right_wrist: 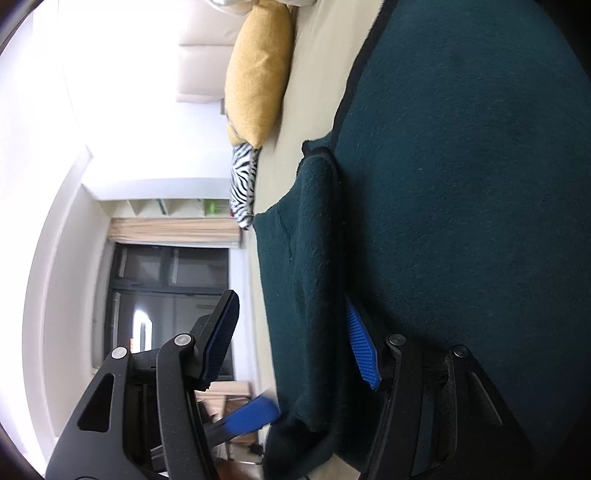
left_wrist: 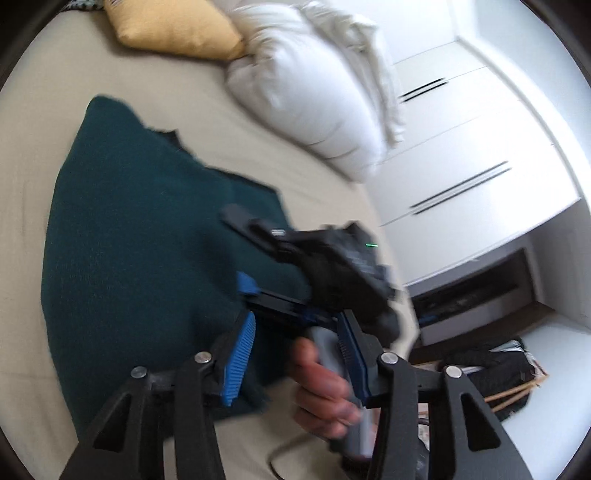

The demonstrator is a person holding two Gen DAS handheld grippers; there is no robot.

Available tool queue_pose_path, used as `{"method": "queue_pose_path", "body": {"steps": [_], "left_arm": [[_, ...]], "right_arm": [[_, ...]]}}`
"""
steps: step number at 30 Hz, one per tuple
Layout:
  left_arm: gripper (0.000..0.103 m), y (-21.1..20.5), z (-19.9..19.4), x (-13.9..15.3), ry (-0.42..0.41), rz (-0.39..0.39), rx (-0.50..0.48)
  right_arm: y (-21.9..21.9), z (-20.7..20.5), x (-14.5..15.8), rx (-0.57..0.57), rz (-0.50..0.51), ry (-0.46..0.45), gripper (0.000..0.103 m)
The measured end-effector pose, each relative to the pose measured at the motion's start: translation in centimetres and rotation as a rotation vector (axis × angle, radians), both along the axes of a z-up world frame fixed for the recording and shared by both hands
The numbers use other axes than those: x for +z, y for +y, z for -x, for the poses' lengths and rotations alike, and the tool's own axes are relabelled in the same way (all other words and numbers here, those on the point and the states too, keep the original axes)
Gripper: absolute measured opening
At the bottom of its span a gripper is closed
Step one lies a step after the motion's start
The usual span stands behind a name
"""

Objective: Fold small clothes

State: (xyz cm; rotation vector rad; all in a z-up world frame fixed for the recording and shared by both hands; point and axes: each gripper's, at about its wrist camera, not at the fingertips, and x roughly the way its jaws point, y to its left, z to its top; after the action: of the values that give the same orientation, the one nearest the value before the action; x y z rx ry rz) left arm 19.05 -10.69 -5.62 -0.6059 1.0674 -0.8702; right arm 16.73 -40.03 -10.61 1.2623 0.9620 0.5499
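While the dark green garment (left_wrist: pixel 147 236) lies spread on the beige bed sheet (left_wrist: pixel 40 122), both grippers sit at its near edge. Going L to R from the garment in the left wrist view: left gripper (left_wrist: pixel 295 354) has jaws wide, nothing between the blue pads (left_wrist: pixel 240 354), left pad over the fabric edge. Right gripper (left_wrist: pixel 332 273) is just right of the garment, held in a hand (left_wrist: pixel 325 391), blurred. Yellow cushion (left_wrist: pixel 177 29) and white duvet (left_wrist: pixel 306 85) are well beyond the garment; white drawers (left_wrist: pixel 472 158) far right. Right wrist view: right gripper (right_wrist: pixel 291 347) jaws wide, a raised fold of garment (right_wrist: pixel 314 280) sits btwn them, no clamp. Zebra-print cushion (right_wrist: pixel 243 184) is just left of the garment.
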Motion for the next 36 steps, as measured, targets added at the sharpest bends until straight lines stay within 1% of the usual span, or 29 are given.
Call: {"method": "queue_pose_path", "body": {"steps": [1, 2, 4, 5, 6, 8, 9, 10, 11, 12, 13, 18, 21, 24, 26, 30, 31, 33, 36], "left_arm": [[0.049, 1.0, 0.6, 0.7, -0.026, 0.005, 0.011], [0.049, 2.5, 1.1, 1.0, -0.047, -0.023, 0.05], [0.049, 4.0, 1.3, 1.0, -0.065, -0.066, 0.094], [0.049, 5.0, 1.3, 0.6, -0.059, -0.077, 0.111], [0.049, 5.8, 1.1, 0.1, -0.043, -0.08, 0.129], [0.049, 7.3, 1.0, -0.9, -0.011, -0.086, 0.161], [0.049, 7.6, 0.8, -1.2, -0.004, -0.09, 0.169], [0.049, 7.9, 0.8, -1.5, 0.0, -0.094, 0.173], [0.049, 7.9, 0.7, -1.7, 0.002, -0.097, 0.174], [0.049, 8.2, 0.7, -1.8, 0.004, -0.098, 0.176], [0.049, 8.4, 0.7, -2.0, 0.007, -0.099, 0.178], [0.049, 8.6, 0.1, -2.2, 0.011, -0.105, 0.182], [0.049, 8.4, 0.3, -1.9, 0.001, -0.115, 0.18], [0.049, 7.1, 0.1, -1.2, -0.03, -0.146, 0.162], [0.052, 6.3, 0.3, -0.9, -0.052, -0.166, 0.145], [0.052, 3.2, -0.1, -0.2, -0.097, -0.212, 0.098], [0.052, 2.6, -0.2, -0.2, -0.105, -0.22, 0.087], [0.052, 0.7, -0.6, -0.1, -0.123, -0.242, 0.062], [0.052, -1.1, -0.9, 0.0, -0.143, -0.256, 0.041]], "right_arm": [[-0.1, -0.1, 0.2, 0.005, 0.005, 0.002, 0.056], [1.1, -0.5, 0.0, 0.008, 0.007, 0.004, 0.056], [1.6, -0.8, 0.1, 0.013, 0.023, 0.018, 0.056], [2.2, -1.0, 0.2, 0.02, 0.045, 0.021, 0.056], [2.4, -0.9, 0.7, 0.031, 0.079, 0.022, 0.056], [3.5, -1.2, 1.4, 0.062, 0.18, 0.026, 0.055], [4.0, -1.2, 1.7, 0.08, 0.225, 0.025, 0.052], [4.6, -1.4, 2.1, 0.098, 0.275, 0.025, 0.04], [5.1, -1.5, 2.2, 0.111, 0.326, 0.034, 0.023], [5.4, -1.5, 2.4, 0.118, 0.364, 0.043, 0.018], [5.3, -0.8, 1.8, 0.119, 0.394, 0.039, 0.013], [5.3, -0.7, 4.1, 0.099, 0.515, -0.003, 0.011], [3.5, -0.2, 5.6, 0.076, 0.524, -0.021, 0.011], [1.1, 0.8, 6.8, 0.053, 0.544, -0.027, 0.011], [-0.7, 1.5, 7.4, 0.026, 0.55, -0.028, 0.011], [-3.6, 2.4, 7.6, -0.014, 0.55, -0.018, 0.011], [-5.1, 3.7, 7.1, -0.016, 0.552, -0.018, 0.011], [-6.5, 4.0, 7.0, -0.028, 0.555, -0.013, 0.011], [-8.4, 4.6, 7.2, -0.048, 0.556, -0.011, 0.011]]}}
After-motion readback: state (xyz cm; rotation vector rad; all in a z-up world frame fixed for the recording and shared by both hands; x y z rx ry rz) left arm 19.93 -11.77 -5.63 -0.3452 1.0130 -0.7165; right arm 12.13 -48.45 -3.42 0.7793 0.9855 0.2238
